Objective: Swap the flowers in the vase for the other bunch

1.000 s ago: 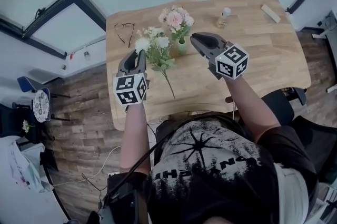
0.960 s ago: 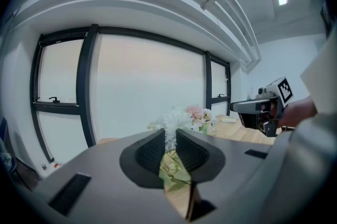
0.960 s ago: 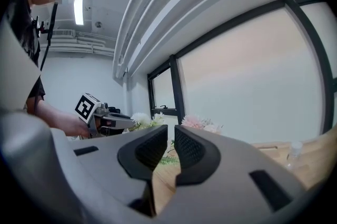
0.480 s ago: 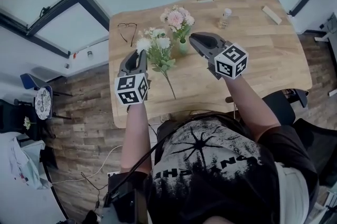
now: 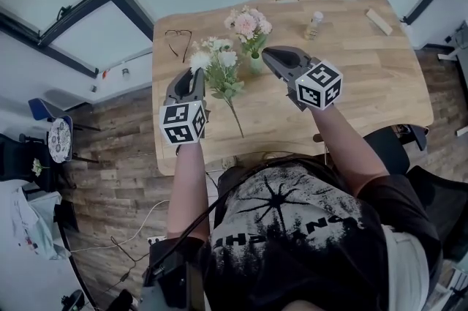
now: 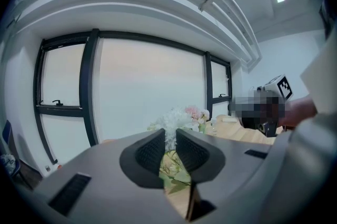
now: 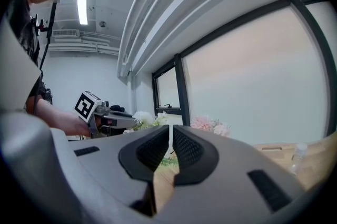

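Note:
A bunch of pink flowers (image 5: 247, 24) stands in a small green vase (image 5: 254, 66) at the middle of the wooden table (image 5: 365, 75). A bunch of white flowers (image 5: 218, 61) lies on the table to its left, with its stem pointing toward me. My left gripper (image 5: 193, 72) hovers just left of the white bunch. Its jaws (image 6: 169, 136) stand a narrow gap apart, and the white blooms (image 6: 176, 118) show beyond them. My right gripper (image 5: 266, 52) hovers just right of the vase, shut on nothing (image 7: 171, 133), with the pink flowers (image 7: 208, 124) ahead of it.
A pair of glasses (image 5: 175, 42) lies at the table's far left. A small bottle (image 5: 314, 24) and a wooden block (image 5: 380, 19) sit at the far right. Windows run behind the table, and a chair (image 5: 409, 134) stands at its right front corner.

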`<state>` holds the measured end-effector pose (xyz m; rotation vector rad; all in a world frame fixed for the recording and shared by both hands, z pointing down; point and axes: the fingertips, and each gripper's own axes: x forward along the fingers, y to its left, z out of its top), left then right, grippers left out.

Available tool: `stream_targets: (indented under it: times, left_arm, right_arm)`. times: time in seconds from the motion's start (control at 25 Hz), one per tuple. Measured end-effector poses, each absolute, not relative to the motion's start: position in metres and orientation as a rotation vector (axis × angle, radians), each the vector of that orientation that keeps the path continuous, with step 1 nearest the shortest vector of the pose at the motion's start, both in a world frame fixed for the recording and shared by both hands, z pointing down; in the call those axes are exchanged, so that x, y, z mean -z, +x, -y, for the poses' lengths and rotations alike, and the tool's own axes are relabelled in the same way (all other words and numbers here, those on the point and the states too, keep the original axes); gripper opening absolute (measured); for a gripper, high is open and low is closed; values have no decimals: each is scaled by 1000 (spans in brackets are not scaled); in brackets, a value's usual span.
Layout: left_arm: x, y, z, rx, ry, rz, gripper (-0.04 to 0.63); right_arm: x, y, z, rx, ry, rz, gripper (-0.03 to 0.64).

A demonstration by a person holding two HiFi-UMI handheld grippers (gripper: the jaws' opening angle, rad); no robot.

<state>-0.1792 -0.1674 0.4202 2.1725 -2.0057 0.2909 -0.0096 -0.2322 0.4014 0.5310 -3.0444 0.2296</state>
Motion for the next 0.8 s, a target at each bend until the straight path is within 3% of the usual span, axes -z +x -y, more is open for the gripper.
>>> stream_targets:
  times: [0.8]
  left_arm:
    - [-417,-175,179,-260,2191,1970,72]
  right_arm:
    - [-415,-12,235,-256,555,3022,34]
